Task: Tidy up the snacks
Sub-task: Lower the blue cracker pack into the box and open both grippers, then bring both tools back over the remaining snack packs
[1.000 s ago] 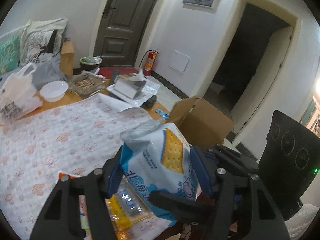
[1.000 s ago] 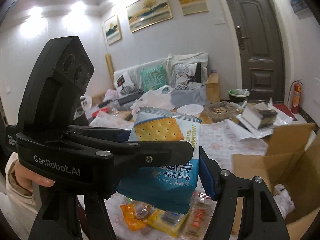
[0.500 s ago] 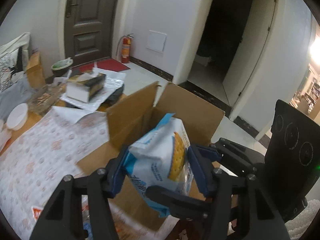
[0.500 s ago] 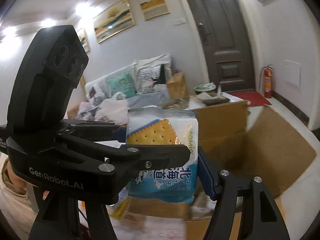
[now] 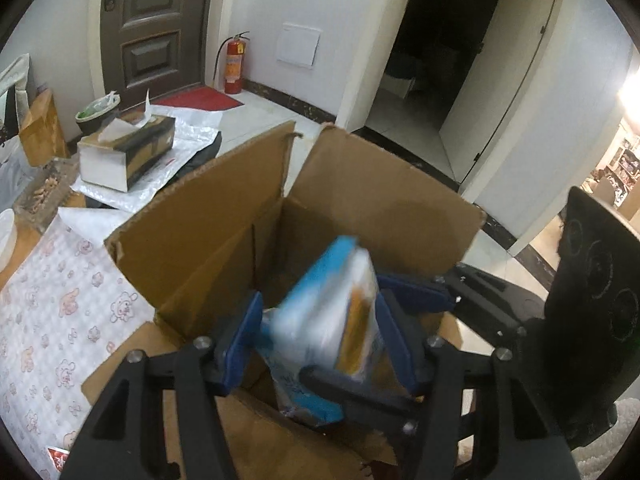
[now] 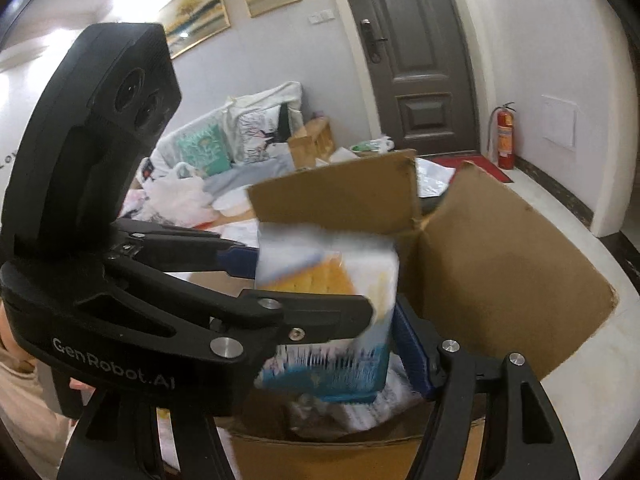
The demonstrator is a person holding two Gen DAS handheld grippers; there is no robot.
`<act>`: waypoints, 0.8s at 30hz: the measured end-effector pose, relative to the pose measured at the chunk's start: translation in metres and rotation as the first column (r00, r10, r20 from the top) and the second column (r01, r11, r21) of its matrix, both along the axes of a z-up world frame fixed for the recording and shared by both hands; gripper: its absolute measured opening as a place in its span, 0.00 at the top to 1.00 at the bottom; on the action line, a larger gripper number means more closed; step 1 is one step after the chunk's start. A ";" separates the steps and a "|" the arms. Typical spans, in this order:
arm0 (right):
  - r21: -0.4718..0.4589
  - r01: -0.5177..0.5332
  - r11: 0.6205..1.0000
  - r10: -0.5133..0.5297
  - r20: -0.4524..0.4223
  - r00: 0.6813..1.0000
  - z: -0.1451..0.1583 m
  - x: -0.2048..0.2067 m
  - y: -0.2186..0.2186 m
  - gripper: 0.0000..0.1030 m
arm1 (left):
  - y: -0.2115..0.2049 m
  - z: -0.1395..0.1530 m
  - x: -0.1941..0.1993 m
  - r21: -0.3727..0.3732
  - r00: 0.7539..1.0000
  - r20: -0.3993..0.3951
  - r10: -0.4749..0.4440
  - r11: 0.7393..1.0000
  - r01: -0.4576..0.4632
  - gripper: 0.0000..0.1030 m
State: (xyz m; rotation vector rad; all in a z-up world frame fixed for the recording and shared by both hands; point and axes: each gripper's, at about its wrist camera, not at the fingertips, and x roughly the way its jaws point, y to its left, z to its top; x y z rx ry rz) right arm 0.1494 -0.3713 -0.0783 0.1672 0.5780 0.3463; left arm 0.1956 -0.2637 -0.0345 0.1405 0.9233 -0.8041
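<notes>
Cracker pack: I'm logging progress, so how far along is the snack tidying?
Done: wrappers already lie in the cardboard box. In hand: the blurred cracker pack hangs between left tongs and right tongs above the box, grip unclear. Left: a packet on the tablecloth.

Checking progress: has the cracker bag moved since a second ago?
Yes. The cracker bag has gone from over the tablecloth to above the open box, between both grippers' fingers, left and right.

A blurred blue-and-white cracker packet (image 5: 332, 320) tilts above an open cardboard box (image 5: 224, 220). The box's flaps stand upright.
</notes>
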 end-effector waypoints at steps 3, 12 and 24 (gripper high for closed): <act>0.003 0.012 1.000 -0.012 -0.007 1.000 -0.002 0.003 -0.005 0.39 | 0.003 -0.001 0.005 -0.006 1.000 -0.007 0.014 1.000 -0.014 0.46; -0.015 -0.012 1.000 0.012 0.002 1.000 0.008 -0.011 0.015 0.38 | 0.044 0.023 -0.011 -0.062 0.997 0.039 0.073 0.996 -0.070 0.41; -0.048 -0.178 0.983 0.181 0.062 0.982 0.039 -0.049 0.112 0.40 | 0.169 0.039 -0.070 -0.133 0.954 0.127 0.271 0.958 -0.255 0.40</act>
